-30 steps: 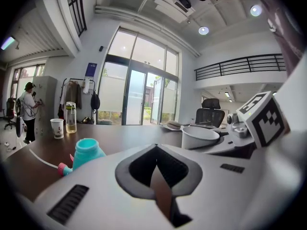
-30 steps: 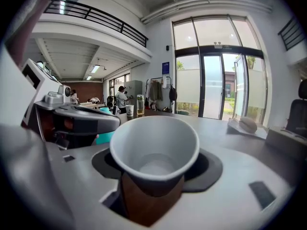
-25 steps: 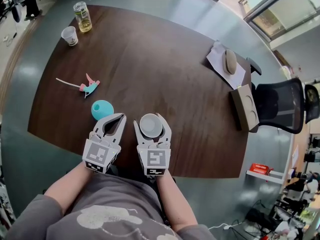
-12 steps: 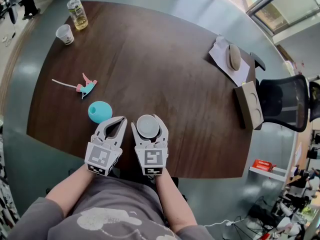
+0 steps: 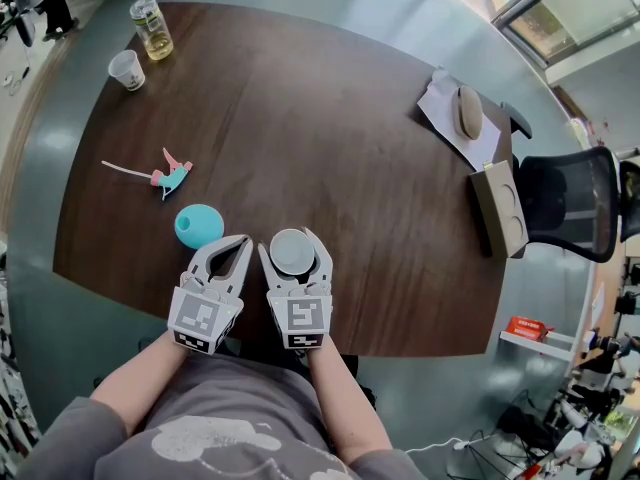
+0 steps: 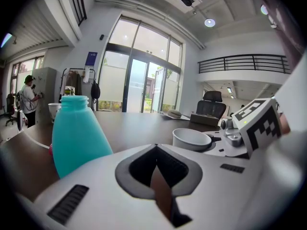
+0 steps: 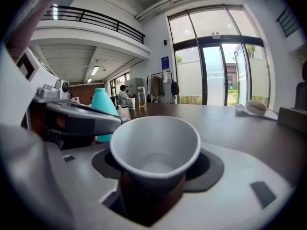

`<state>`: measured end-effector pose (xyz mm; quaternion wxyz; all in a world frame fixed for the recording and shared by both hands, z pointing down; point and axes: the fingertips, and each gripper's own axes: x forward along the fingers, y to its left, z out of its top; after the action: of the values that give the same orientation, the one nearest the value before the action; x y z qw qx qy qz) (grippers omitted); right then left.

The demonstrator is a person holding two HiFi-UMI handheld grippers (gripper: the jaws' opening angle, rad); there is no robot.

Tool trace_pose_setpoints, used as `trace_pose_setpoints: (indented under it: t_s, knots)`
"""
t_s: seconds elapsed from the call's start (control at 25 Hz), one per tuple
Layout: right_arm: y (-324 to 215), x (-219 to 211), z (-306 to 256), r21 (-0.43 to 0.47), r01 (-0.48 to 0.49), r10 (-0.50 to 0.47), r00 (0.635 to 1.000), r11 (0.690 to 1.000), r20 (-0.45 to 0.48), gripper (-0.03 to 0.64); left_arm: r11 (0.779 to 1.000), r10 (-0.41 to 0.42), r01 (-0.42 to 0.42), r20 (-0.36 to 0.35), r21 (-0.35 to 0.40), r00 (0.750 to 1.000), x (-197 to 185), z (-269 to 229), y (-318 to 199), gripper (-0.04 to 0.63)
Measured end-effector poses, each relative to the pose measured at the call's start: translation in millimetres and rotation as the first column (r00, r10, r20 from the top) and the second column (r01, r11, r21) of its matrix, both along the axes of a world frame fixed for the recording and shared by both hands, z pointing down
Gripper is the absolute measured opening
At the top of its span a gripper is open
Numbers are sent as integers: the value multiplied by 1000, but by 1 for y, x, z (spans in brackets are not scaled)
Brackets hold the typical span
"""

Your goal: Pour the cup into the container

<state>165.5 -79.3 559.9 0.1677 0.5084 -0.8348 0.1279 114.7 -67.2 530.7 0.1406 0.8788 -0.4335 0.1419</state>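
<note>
both forearms reach forward side by side over the near edge of the counter [image 5: 330,138], grippers tipped slightly downward. wide bare counter lies ahead and to the right. the left gripper [image 5: 235,243] has its jaws closed together on nothing. the right gripper [image 5: 293,243] is clamped around the white cup [image 5: 291,252], which stands upright with its mouth open upward. the teal container [image 5: 199,225] stands on the counter just beyond the left gripper, left of the cup and apart from it.
</note>
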Motion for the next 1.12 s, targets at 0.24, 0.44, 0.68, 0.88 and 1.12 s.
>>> trace_pose_setpoints:
  t_s: [0.24, 0.44, 0.68, 0.88, 1.12]
  knots:
    - [1, 1, -1, 0, 4, -4, 1000, 1000, 12, 296, 1000, -3, 3, -2, -4, 1000, 0, 0, 1, 8]
    - [1, -2, 1, -11, 12, -12, 1000, 1000, 10, 314, 1000, -2, 2, 0, -3, 1000, -1, -1, 2, 8]
    - [-1, -4, -1, -7, -5, 5, 1000, 1000, 22, 423, 1000, -5, 5, -2, -2, 1000, -2, -2, 2, 8]
    - [8, 3, 0, -17, -4, 4, 1000, 1000, -2, 426, 1000, -4, 5, -8, 12, 1000, -2, -8, 4, 8]
    - [26, 10, -5, -22, 9, -9, 999, 1000, -31, 426, 1000, -6, 7, -24, 25, 1000, -4, -17, 8, 8]
